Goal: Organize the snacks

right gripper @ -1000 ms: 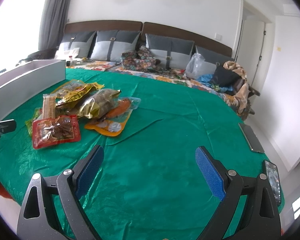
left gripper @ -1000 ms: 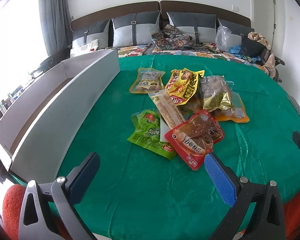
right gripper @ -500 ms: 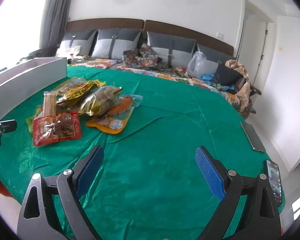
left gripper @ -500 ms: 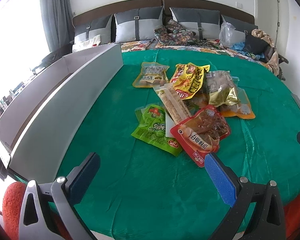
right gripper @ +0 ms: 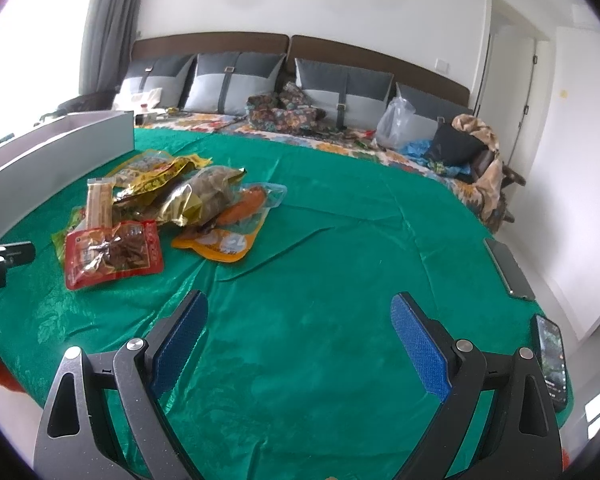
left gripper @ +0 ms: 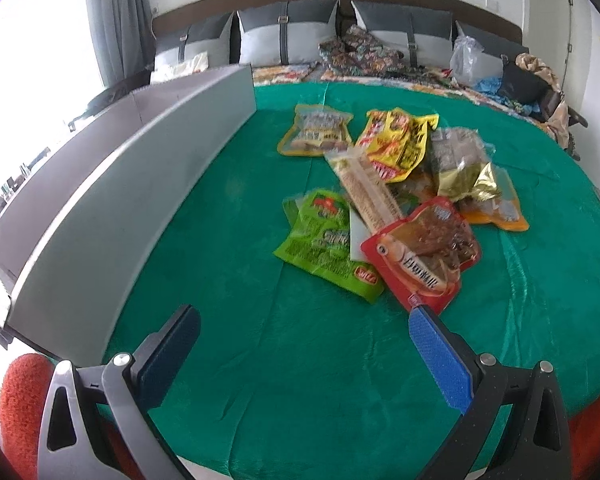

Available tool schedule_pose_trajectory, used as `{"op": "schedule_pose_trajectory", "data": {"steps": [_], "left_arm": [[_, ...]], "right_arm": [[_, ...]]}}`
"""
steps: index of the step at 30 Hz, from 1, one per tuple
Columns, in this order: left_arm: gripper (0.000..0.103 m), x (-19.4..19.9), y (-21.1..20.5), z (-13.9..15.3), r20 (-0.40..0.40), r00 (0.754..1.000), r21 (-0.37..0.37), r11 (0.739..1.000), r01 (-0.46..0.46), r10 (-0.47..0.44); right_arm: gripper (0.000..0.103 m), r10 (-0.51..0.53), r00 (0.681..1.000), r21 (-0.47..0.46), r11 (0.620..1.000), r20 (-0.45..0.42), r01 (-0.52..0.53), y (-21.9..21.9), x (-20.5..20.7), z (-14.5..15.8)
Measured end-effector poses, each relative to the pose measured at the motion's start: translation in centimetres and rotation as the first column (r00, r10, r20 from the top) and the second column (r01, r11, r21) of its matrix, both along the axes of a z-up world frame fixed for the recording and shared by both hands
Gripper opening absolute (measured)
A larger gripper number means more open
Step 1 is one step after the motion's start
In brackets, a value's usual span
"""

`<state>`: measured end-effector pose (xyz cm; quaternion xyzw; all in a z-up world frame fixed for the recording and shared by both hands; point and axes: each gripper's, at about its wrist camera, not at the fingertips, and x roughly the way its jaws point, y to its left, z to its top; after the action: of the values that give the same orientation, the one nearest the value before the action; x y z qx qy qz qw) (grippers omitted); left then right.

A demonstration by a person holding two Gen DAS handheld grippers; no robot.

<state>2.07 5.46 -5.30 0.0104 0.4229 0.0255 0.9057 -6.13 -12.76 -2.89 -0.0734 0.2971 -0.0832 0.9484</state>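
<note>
On green tablecloth (left gripper: 260,380) a heap of snack packs sits mid-table, both claws empty and hovering above the near edge. Left gripper (left gripper: 304,344) spread wide, nothing between the fingers; its right blue pad (left gripper: 440,360) sits just in front of the red pack (left gripper: 424,252), can't tell if touching. Right gripper (right gripper: 300,336) also spread wide, nothing held, over bare cloth well to the right of the heap.

Heap, left wrist view: red pack nearest, lying partly over a green pack (left gripper: 324,240) and over the near end of a long tan stick pack (left gripper: 368,192). Behind those, a yellow pack (left gripper: 400,140), a gold-foil pack (left gripper: 464,164) on top of an orange-edged pack (left gripper: 500,216), and one small yellow-rimmed pack (left gripper: 316,132) farthest back left, just beside the yellow one. Frame a bit motion-blurred, labels unreadable.

Long white box (left gripper: 140,184) stands along the left side of the table, open top, apart from the heap; inside not visible.

Right wrist view: same red pack (right gripper: 112,252) front-left, left gripper's finger tip (right gripper: 16,254) just left of it. Two phones (right gripper: 508,268) (right gripper: 552,360) at the right table edge. Sofa cushions (right gripper: 236,80) behind
</note>
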Motion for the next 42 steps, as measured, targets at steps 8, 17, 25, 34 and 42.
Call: {"op": "schedule_pose_trajectory", "data": {"steps": [8,17,25,34,42], "left_arm": [[0.103,1.2,0.8,-3.0,-0.120,0.993,-0.021,1.000,0.014,-0.016],[0.103,1.8,1.1,-4.6,-0.169,0.985,-0.053,0.999,0.010,-0.019],[0.103,1.9,1.1,-4.7,-0.149,0.989,-0.052,0.999,0.011,-0.019],[0.103,2.1,1.2,-4.6,-0.142,0.989,-0.051,0.998,0.023,-0.030],[0.103,2.3,1.2,-4.7,-0.144,0.989,-0.051,0.998,0.026,-0.033]], "right_arm": [[0.095,-0.022,0.997,0.083,0.996,-0.080,0.029,-1.3,0.7,-1.6],[0.095,-0.006,0.973,0.152,0.987,-0.231,0.042,-1.9,1.8,-4.8],[0.095,0.007,0.956,0.192,0.980,-0.293,0.051,-2.2,1.8,-6.1],[0.096,0.010,0.958,0.203,0.978,-0.285,0.050,-2.2,1.9,-6.1],[0.096,0.001,0.961,0.203,0.978,-0.277,0.058,-2.2,2.1,-6.1]]}}
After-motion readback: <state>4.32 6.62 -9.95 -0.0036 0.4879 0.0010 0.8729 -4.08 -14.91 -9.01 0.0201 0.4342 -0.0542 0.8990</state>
